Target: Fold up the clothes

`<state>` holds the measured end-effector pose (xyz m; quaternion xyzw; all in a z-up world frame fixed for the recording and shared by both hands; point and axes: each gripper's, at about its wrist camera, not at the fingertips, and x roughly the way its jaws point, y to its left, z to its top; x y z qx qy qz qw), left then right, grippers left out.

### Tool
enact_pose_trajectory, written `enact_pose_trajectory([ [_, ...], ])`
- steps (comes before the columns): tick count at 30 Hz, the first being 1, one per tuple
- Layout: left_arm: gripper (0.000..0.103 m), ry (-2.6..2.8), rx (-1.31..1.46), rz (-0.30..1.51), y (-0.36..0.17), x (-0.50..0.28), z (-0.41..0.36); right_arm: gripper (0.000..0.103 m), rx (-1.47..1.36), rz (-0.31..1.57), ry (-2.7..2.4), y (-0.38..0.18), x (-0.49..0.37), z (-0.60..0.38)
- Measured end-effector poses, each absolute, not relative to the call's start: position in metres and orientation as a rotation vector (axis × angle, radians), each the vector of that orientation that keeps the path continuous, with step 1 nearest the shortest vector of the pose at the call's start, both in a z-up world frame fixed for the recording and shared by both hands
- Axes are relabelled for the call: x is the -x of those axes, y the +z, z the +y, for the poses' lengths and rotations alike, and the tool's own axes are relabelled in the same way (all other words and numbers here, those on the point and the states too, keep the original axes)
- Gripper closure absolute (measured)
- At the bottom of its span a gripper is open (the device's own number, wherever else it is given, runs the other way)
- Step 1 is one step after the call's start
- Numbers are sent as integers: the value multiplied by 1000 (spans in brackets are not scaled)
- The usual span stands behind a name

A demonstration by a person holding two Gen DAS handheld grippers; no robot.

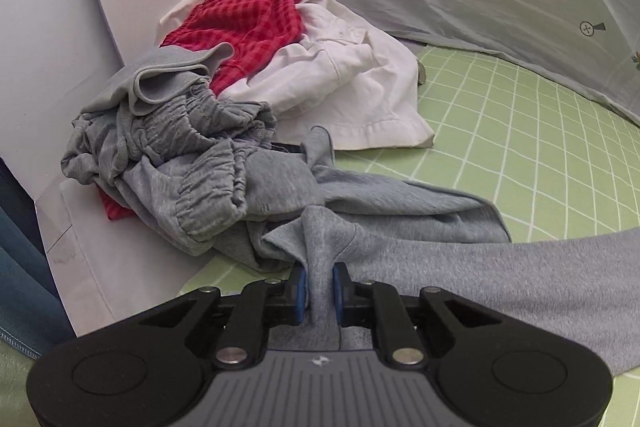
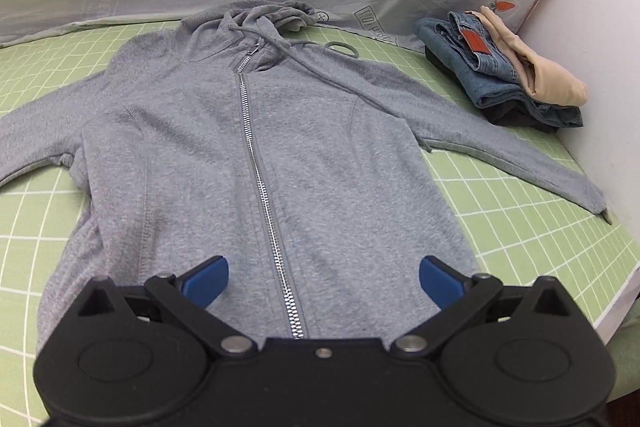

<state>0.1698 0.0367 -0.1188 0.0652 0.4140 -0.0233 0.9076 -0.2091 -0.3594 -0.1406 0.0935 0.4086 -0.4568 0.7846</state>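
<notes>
Left wrist: left tool (image 1: 320, 287) pinches grey hoodie (image 1: 460, 267) sleeve (right tool (image 2: 324, 277) gapes).

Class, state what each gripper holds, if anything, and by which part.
The left gripper pinches a fold of grey hoodie fabric, apparently its sleeve. The right gripper is open, holding nothing.

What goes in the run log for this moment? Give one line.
left gripper: shut on grey hoodie sleeve | right gripper: open above hem | hoodie: flat, zipped | unfolded pile: waiting | folded stack: done
</notes>
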Motion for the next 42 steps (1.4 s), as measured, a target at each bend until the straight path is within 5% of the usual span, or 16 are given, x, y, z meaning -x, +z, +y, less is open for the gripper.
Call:
enact_pose_trajectory([
  [10, 49, -36, 27, 903, -105, -132, 31, 0, -253, 836, -1064, -133, 250, -377],
  [29, 33, -817, -75, 1095, -123, 82, -165, 3, -395, 878, -978, -157, 354, -442],
  [35, 35, -906, -91, 1196, -149, 129, -204, 34, -501, 869, -820, -165, 378, -458],
  [36, 40, -909, -70, 1212, -152, 131, -207, 41, -522, 862, -784, -166, 381, -460],
  [38, 68, -904, -37, 1244, -157, 135, -211, 70, -575, 841, -701, -168, 383, -465],
  [40, 84, -873, -32, 1248, -157, 137, -215, 77, -548, 846, -656, -165, 378, -465],
  [42, 88, -869, -11, 1230, -148, 136, -217, 87, -528, 827, -605, -156, 374, -469],
])
